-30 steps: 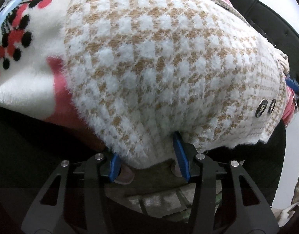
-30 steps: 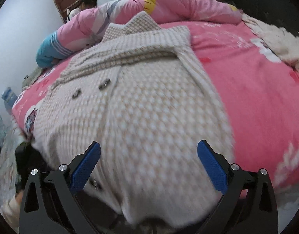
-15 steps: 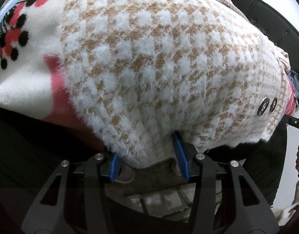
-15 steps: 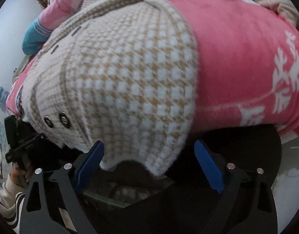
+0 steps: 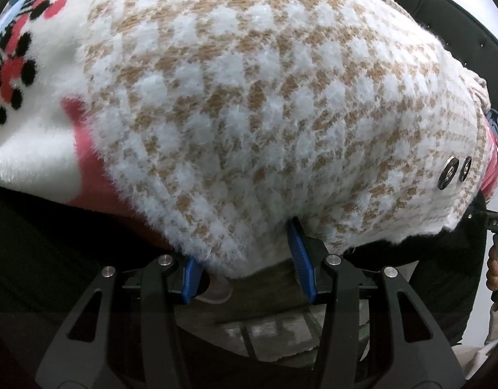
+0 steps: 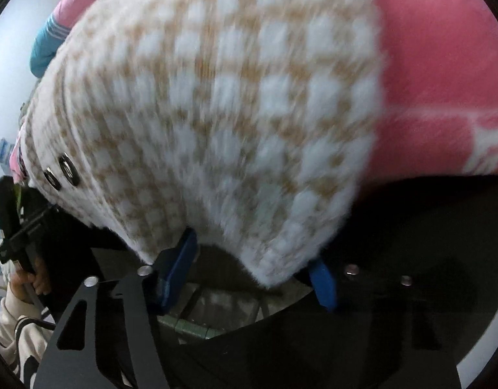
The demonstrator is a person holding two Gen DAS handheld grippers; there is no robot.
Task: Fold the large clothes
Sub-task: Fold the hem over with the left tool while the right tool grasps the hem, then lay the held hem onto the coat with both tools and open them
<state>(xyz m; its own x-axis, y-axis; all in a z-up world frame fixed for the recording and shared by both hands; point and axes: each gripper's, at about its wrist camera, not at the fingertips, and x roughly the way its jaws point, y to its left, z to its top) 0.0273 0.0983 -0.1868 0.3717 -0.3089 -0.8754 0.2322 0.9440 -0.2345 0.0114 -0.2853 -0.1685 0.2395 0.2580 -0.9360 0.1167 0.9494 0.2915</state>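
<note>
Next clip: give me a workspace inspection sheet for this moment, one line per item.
Surface: pink fleece blanket with white motifs over a bed.
Job's things: tan-and-white houndstooth knit jacket spread on the blanket, hem hanging over the edge; two metal snap buttons near the front edge.
Clutter: nothing seen.
Grippers: left gripper jaws around the hem; right gripper jaws around the other hem corner, view blurred.
Cables: nothing seen.
Surroundings: pale wall; pink quilt with blue end behind.

Your sweater (image 5: 249, 103) is white-and-tan houndstooth with dark metal snaps (image 5: 456, 173); the blanket (image 6: 443, 74) under it is pink with white motifs; your gripper pads (image 5: 299, 264) are blue.
</note>
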